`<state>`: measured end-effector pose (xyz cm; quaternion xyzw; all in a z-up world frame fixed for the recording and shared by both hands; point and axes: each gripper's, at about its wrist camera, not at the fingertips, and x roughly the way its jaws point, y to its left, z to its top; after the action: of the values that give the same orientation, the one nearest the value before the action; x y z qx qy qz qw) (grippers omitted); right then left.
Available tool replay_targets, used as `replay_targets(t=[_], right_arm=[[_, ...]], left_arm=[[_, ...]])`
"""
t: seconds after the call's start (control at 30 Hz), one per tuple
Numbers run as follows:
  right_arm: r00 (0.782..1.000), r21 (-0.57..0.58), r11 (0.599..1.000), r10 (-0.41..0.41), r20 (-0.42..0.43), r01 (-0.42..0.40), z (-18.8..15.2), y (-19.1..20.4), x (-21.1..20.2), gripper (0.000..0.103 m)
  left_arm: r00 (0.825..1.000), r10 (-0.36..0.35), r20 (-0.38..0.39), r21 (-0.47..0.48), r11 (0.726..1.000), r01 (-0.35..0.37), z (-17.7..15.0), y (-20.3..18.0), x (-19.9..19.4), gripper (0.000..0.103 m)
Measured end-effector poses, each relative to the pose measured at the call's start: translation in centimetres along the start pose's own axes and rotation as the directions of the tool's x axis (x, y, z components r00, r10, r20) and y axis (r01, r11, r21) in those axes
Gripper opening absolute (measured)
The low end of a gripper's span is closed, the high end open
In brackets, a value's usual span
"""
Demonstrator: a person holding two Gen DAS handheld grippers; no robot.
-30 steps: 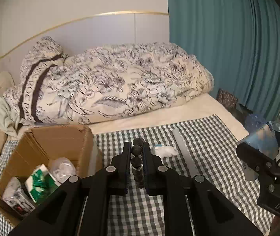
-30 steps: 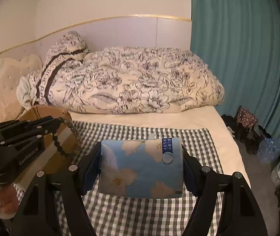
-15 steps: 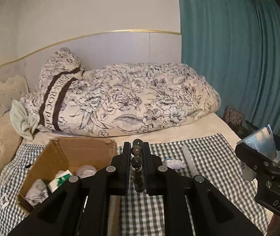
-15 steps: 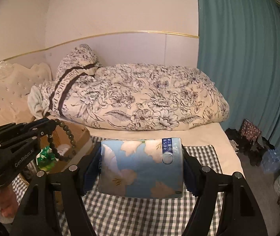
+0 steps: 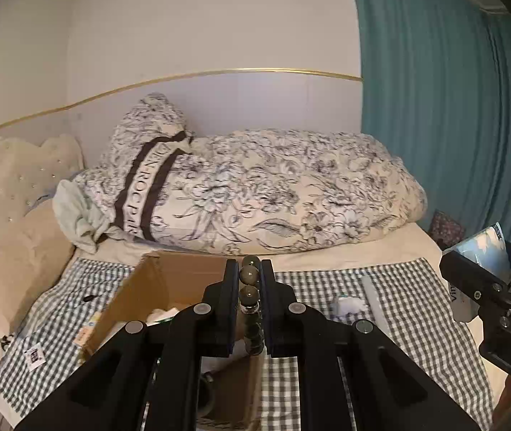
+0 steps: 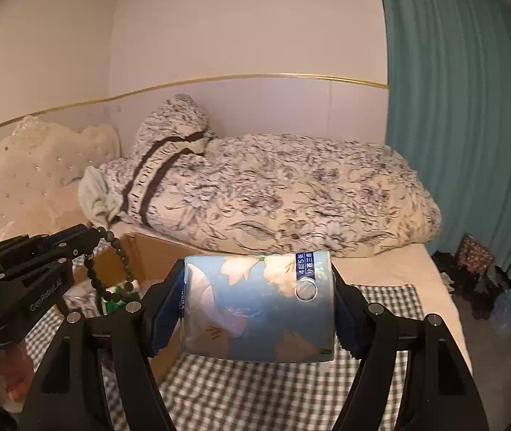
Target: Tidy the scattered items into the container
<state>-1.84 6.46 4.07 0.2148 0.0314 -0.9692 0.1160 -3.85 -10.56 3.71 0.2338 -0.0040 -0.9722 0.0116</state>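
My left gripper (image 5: 249,269) is shut on a dark bead bracelet (image 5: 250,289), held in the air over the open cardboard box (image 5: 169,283) on the checked cloth. The bracelet (image 6: 111,265) hangs in a loop from that gripper (image 6: 93,237) in the right wrist view. My right gripper (image 6: 259,287) is shut on a blue flowered tissue pack (image 6: 259,309), held above the cloth to the right of the box (image 6: 140,255). The pack (image 5: 485,251) shows at the right edge of the left wrist view. The box holds several items, mostly hidden.
A crumpled white tissue (image 5: 345,303) and a long grey strip (image 5: 374,298) lie on the checked cloth (image 5: 417,309). A rolled floral duvet (image 5: 273,194) lies behind the box. A teal curtain (image 5: 453,107) hangs at the right. A small tag (image 5: 34,353) lies at the cloth's left.
Both grippers have risen and tilted up, so more wall shows. The left gripper with the bracelet has moved left over the box. The right gripper still holds the tissue pack.
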Motion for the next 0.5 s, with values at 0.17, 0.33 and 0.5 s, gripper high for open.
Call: replay_targets(t=[0.17, 0.33, 0.5], right_arm=[[1.000, -0.017, 0.999, 0.028, 0.005, -0.028, 0.3, 1.8, 0.1, 0.071], [0.998, -0.031, 0.998, 0.061, 0.011, -0.060, 0.7, 3.7, 0.5, 0.071], [0.995, -0.051, 0.994, 0.102, 0.014, -0.101, 1.1, 5.8, 1.1, 0.071]], left_arm=[[1.000, 0.031, 0.000, -0.012, 0.999, -0.031, -0.2, 1.8, -0.7, 0.011], [0.997, 0.078, 0.011, -0.012, 0.997, -0.078, -0.5, 3.5, -1.3, 0.011], [0.994, 0.110, 0.021, -0.020, 0.994, -0.110, -0.6, 5.1, -1.9, 0.011]])
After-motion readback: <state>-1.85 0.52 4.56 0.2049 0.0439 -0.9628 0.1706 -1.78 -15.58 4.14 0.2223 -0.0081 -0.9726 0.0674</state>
